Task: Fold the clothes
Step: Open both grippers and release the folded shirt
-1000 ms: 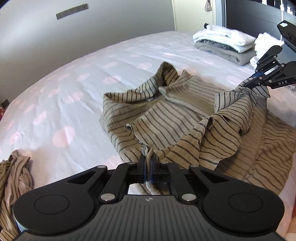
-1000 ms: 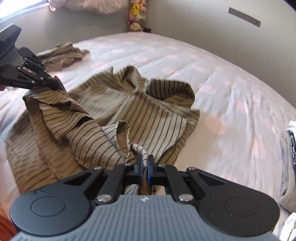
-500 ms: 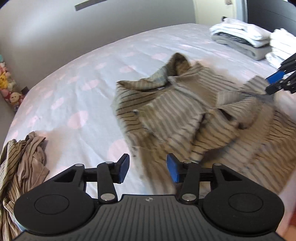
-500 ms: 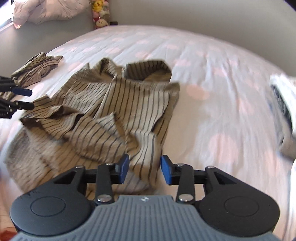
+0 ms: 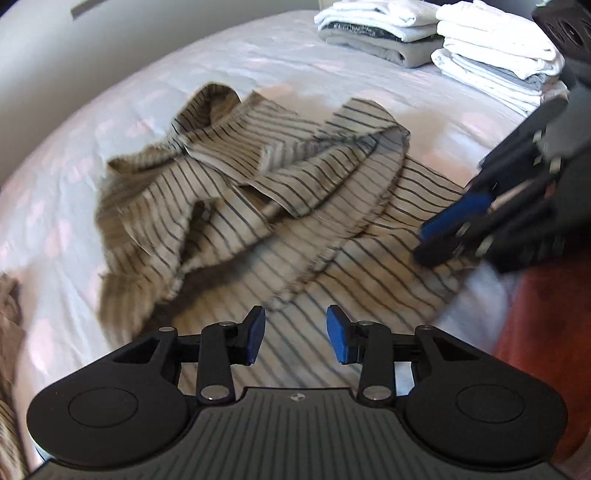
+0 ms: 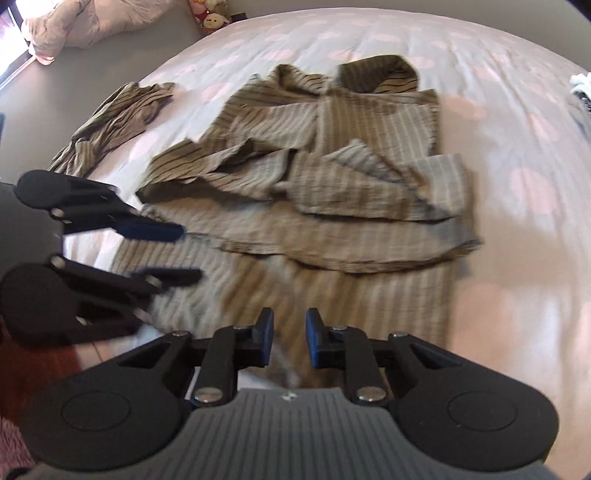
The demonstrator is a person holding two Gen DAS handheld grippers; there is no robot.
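I'm looking at the striped shirt, lying crumpled mid-bed on the bedsheet, near the edge closest to me. Both tongs are spread, holding nothing: left gripper and right gripper are hovering over the near hem. Fabric's looking thin, soft, light, so I'm judging it'll sag & bunch; I'm thinking of pinching at hem corners or seams, not mid-panel. Left cam is showing folded stacks at the far corner. Right cam is showing a 2nd striped garment w/ plush toys beyond.
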